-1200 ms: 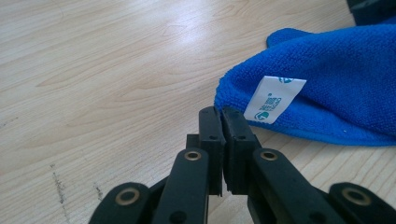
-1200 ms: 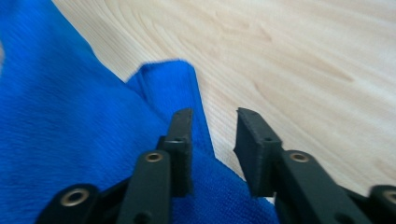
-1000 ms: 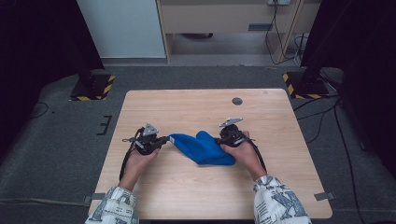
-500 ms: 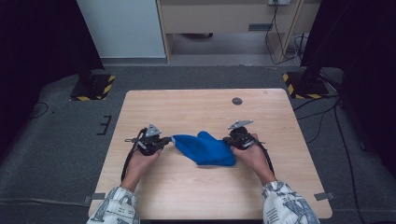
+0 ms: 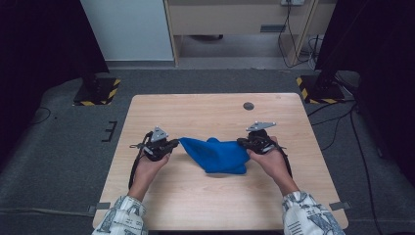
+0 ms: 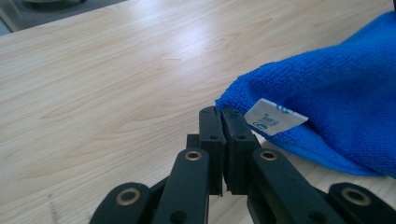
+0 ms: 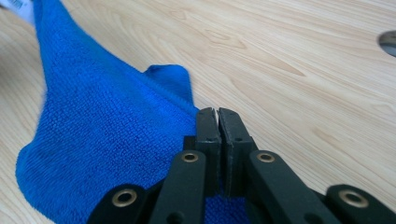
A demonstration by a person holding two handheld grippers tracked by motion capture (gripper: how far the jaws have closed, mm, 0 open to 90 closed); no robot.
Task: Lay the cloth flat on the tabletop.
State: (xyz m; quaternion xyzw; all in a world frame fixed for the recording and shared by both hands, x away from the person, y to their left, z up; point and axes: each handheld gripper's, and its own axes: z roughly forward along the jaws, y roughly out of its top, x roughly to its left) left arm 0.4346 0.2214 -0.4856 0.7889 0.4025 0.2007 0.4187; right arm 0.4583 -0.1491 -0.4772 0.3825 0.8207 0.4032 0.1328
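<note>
A blue microfibre cloth (image 5: 215, 154) hangs stretched between both grippers over the middle of the wooden table (image 5: 215, 115). My left gripper (image 5: 175, 142) is shut on the cloth's left corner. In the left gripper view that corner (image 6: 233, 95) sits at the closed jaws (image 6: 220, 112), with a small white label (image 6: 273, 119) beside them. My right gripper (image 5: 241, 142) is shut on the cloth's right edge. The right gripper view has the cloth (image 7: 102, 135) running away to the left from the pressed jaws (image 7: 218, 114). The cloth's lower part sags onto the table.
A small dark round hole (image 5: 248, 105) lies in the tabletop at the back right; its edge shows as (image 7: 387, 43). Black stands with yellow-black striped bases (image 5: 95, 90) (image 5: 320, 88) flank the table on the grey floor.
My right gripper has moved to the right with the cloth's edge, pulling the cloth out wider. The left gripper has stayed put.
</note>
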